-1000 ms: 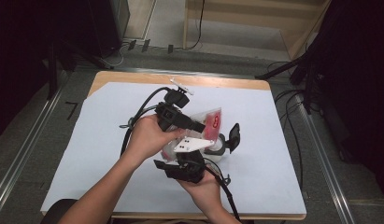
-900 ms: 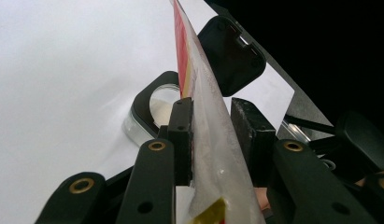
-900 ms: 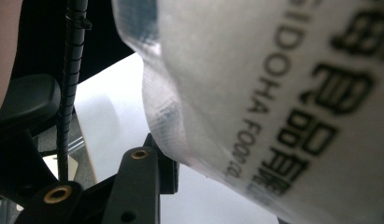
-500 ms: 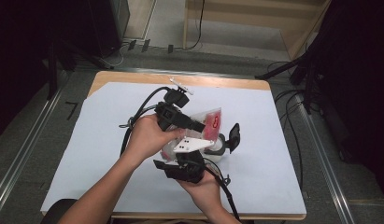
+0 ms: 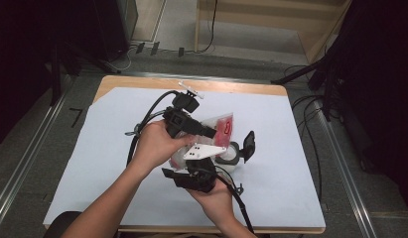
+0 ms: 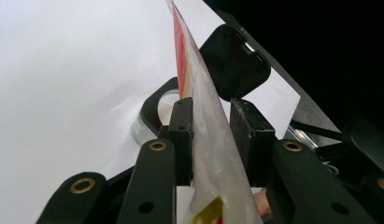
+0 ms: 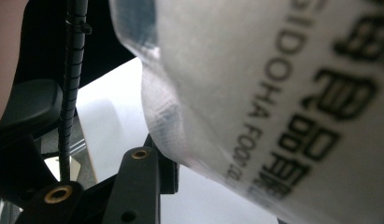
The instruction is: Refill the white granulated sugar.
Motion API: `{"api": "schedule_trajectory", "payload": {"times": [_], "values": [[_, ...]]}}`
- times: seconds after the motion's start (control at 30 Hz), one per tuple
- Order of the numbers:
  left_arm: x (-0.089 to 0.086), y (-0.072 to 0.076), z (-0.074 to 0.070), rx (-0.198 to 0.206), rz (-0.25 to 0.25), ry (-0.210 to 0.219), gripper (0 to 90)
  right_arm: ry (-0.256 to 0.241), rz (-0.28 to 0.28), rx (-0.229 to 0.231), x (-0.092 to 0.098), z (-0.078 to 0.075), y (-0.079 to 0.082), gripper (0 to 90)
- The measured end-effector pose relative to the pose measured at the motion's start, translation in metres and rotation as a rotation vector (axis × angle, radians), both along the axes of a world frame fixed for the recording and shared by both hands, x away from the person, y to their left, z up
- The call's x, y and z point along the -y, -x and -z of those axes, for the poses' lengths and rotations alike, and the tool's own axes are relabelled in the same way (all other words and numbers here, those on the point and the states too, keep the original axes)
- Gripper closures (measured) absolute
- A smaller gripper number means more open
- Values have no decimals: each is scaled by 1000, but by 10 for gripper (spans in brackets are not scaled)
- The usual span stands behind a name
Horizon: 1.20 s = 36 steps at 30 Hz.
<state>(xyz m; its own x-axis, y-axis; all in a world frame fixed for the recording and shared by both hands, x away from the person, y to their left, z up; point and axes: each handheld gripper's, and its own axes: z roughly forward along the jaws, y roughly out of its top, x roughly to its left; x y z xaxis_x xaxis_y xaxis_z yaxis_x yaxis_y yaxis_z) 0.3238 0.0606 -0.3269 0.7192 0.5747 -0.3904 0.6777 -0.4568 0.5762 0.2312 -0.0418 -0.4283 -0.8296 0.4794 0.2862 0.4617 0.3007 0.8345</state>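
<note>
A clear plastic bag (image 5: 222,126) with red print hangs between both grippers over the middle of the table. My left gripper (image 5: 211,133) comes in from the left and is shut on the bag (image 6: 203,93), which runs up between its two pads. My right gripper (image 5: 201,157) sits under its grey plate just below, and the bag (image 7: 283,93) with black lettering lies hard against its one visible pad (image 7: 167,175). Its other jaw is hidden behind the bag. Behind the bag a small round jar (image 5: 230,153) rests on the table with its black flip lid (image 5: 248,146) open.
White paper (image 5: 102,163) covers the wooden table, with bare paper to the left and right of the hands. Black cables (image 5: 147,116) trail from both grippers. In the left gripper view the jar (image 6: 154,109) and its lid (image 6: 234,60) lie just past the jaws.
</note>
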Motion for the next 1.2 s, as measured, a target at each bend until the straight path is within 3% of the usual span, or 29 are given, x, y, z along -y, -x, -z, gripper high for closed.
{"api": "schedule_trajectory", "payload": {"times": [0.2,0.7,1.2], "values": [[-1,1,-1,22,-14,-4,715,-7,-3,-2,-1,0,-2,632],[-7,0,0,27,-41,0,708,2,-20,-1,-6,1,-6,632],[-7,1,0,33,-31,-2,707,7,-23,2,-5,1,-5,633]]}}
